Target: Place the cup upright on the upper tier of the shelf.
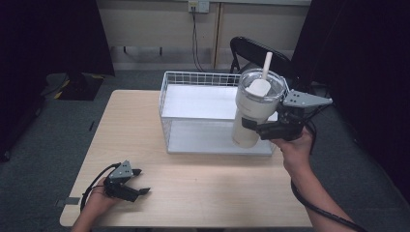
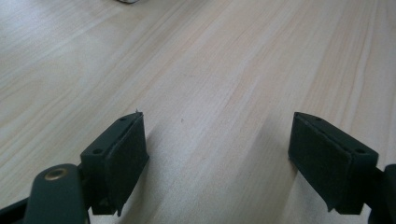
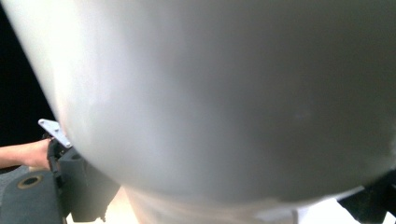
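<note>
No readable text, labels, brands or numbers anywhere. The cream tumbler (image 1: pixel 252 110) has a dark patch on its side where a logo might sit, but it's too small and blurred to read. The wall outlet plate (image 1: pixel 198 6) shows no legible marking either.

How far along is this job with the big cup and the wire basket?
Already done: the right claw has gripped the cream tumbler and lifted it, tilted, over the white wire basket. Left, probably: setting it down inside or out, I cannot tell which. The left claw rests open on the table.
</note>
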`<state>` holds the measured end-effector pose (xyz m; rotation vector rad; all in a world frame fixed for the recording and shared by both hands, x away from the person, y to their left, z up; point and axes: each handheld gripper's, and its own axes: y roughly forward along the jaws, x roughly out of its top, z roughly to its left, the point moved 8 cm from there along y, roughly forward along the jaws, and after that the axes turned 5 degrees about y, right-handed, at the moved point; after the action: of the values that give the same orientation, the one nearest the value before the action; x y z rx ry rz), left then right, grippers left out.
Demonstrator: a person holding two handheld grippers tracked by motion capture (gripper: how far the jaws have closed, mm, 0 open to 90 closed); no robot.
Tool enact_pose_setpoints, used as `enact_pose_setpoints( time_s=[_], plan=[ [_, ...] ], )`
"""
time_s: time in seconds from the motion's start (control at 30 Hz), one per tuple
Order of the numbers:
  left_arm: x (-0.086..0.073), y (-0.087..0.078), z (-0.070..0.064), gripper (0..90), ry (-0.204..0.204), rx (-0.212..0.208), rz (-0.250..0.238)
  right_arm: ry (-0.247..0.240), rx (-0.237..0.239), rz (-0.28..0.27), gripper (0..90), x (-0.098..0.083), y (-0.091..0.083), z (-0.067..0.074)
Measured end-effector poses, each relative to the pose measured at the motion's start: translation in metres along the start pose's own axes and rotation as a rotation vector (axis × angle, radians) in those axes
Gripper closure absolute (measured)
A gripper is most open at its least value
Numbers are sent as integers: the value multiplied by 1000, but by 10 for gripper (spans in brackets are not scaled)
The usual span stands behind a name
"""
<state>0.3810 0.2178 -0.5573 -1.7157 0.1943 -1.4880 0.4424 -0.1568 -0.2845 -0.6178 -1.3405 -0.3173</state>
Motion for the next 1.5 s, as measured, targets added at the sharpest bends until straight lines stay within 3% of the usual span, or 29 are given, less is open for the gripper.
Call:
enact_pose_setpoints(
  time_s=[0.5,0.7,0.97,1.5],
  plan=[
    [0,0,0,188,1,0,1,19,-52,-20,100,32,10,-13],
    [0,0,0,189,-2,1,-4,2,-86,-22,99,43,17,-21],
    [0,0,0,189,1,2,-3,4,-125,-33,99,48,24,-32],
    [0,0,0,188,1,3,-3,25,-267,-41,99,45,42,-70]
  ],
)
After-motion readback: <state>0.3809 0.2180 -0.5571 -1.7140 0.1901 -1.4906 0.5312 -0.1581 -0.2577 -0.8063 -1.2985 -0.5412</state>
